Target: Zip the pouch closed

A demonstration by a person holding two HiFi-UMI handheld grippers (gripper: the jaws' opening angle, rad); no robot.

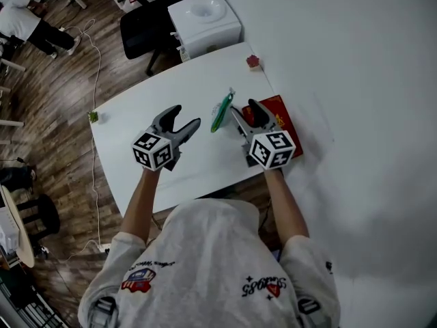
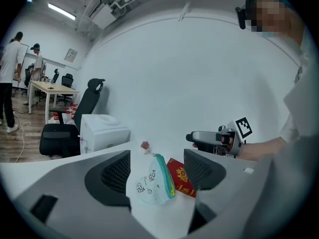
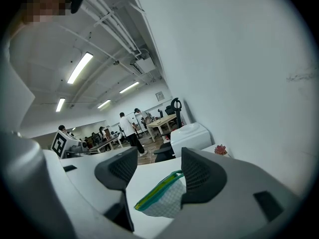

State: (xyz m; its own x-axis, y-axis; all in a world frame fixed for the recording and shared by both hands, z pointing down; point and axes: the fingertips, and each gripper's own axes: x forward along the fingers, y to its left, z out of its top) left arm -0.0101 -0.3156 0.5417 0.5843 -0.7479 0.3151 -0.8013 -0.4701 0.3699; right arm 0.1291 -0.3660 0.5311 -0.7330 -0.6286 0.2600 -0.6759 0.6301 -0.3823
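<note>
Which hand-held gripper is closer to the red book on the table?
Right. The right hand-held gripper is beside the red book, overlapping its left edge in the head view. The left hand-held gripper is farther left, on the other side of the pouch.

The right gripper (image 1: 244,109) hides part of the red booklet (image 1: 281,109) under it. Its right jaw covers the far end of the pouch (image 3: 160,201). The small red thing (image 1: 253,61) on the desk (image 1: 198,166), beyond that gripper, is too small to identify.
</note>
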